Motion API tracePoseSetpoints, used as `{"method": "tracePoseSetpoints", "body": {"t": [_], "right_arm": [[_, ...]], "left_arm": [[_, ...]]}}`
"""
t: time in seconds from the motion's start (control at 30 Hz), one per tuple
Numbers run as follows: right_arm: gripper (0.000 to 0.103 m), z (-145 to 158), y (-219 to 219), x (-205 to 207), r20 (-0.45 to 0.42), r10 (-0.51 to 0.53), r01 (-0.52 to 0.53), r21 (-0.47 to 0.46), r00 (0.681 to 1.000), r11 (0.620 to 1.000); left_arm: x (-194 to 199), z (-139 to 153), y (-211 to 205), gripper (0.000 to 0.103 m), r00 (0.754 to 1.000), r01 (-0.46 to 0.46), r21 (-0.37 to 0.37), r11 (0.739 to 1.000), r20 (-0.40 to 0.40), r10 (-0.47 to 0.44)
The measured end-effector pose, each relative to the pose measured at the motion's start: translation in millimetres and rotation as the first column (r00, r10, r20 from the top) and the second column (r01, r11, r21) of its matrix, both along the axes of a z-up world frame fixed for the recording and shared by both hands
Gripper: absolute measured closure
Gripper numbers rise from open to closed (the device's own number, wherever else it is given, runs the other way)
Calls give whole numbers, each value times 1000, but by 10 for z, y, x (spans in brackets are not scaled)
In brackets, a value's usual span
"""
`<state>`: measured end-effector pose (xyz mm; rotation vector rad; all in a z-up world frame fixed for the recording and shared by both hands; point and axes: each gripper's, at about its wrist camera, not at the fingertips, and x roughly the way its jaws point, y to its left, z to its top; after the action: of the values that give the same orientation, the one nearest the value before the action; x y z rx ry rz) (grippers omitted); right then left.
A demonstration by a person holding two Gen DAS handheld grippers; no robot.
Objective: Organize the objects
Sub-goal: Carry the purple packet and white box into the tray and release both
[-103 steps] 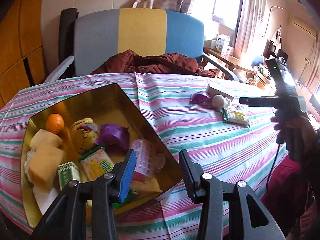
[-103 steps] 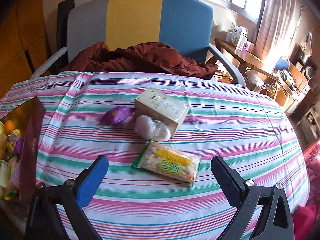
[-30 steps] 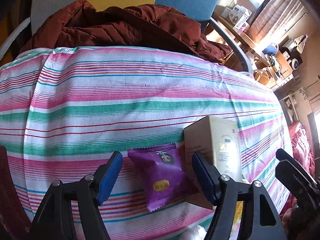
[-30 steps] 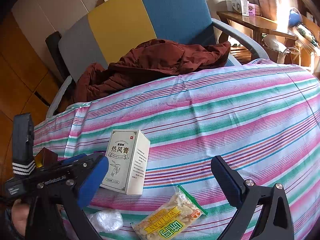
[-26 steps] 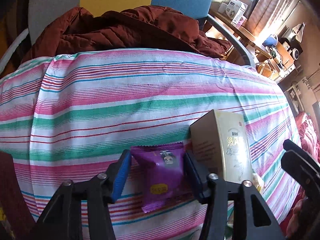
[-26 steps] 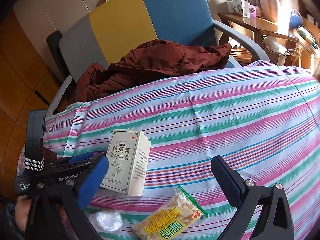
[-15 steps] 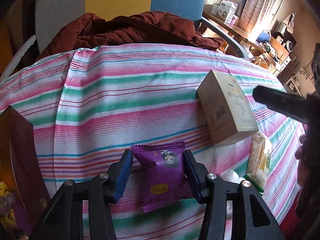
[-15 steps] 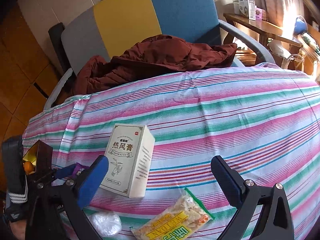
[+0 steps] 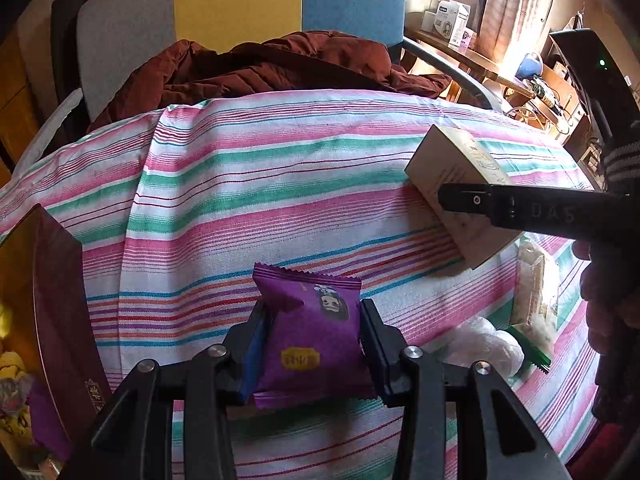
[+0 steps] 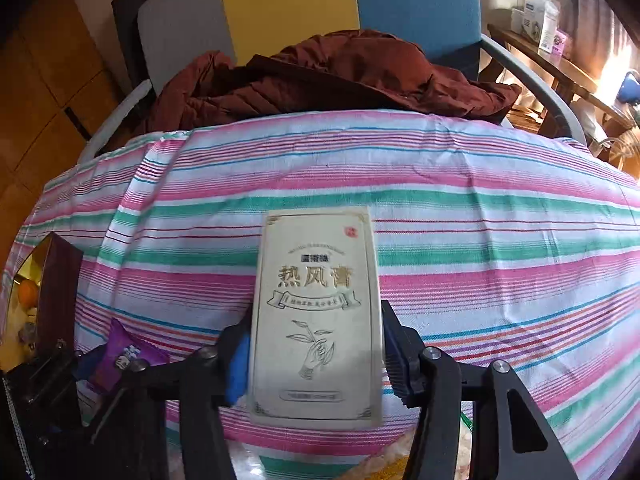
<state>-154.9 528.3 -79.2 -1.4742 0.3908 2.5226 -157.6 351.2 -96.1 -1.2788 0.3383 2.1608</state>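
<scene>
Here the left gripper (image 9: 312,344) closes, its 2 fingers pinching a purple snack packet (image 9: 310,334) between them. The right gripper (image 10: 316,354) closes on a cream box (image 10: 316,316), pads against its sides.

The left claw (image 9: 313,346) is closing on a purple snack packet (image 9: 310,336) above the striped counter (image 9: 248,200); a cream box (image 9: 448,168) lies right.
</scene>
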Motion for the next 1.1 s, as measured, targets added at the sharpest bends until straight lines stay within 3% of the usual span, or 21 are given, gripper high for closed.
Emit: {"method": "tracePoseSetpoints", "body": {"t": [0.1, 0.27, 0.43, 0.6, 0.87, 1.1], "right_arm": [[51, 17, 89, 43, -3, -2, 2, -20, 1000, 1000], [51, -10, 65, 48, 17, 32, -32, 35, 999, 999], [52, 3, -83, 49, 12, 103, -104, 69, 995, 992], [52, -7, -205, 71, 21, 143, -145, 108, 989, 984], [52, 64, -358, 74, 82, 149, -161, 162, 985, 974], [52, 326, -741, 167, 61, 196, -204, 176, 979, 963]], "left_arm": [[32, 5, 19, 59, 1000, 5, -14, 1000, -18, -5], [106, 107, -125, 61, 1000, -23, 36, 999, 22, 22], [379, 483, -377, 61, 998, -17, 110, 994, -62, 24], [529, 720, -692, 61, 993, -39, 123, 992, -103, 52], [569, 821, -1280, 61, 980, -118, 141, 983, -141, 138], [655, 825, -1631, 61, 974, -162, 163, 973, -134, 184]]}}
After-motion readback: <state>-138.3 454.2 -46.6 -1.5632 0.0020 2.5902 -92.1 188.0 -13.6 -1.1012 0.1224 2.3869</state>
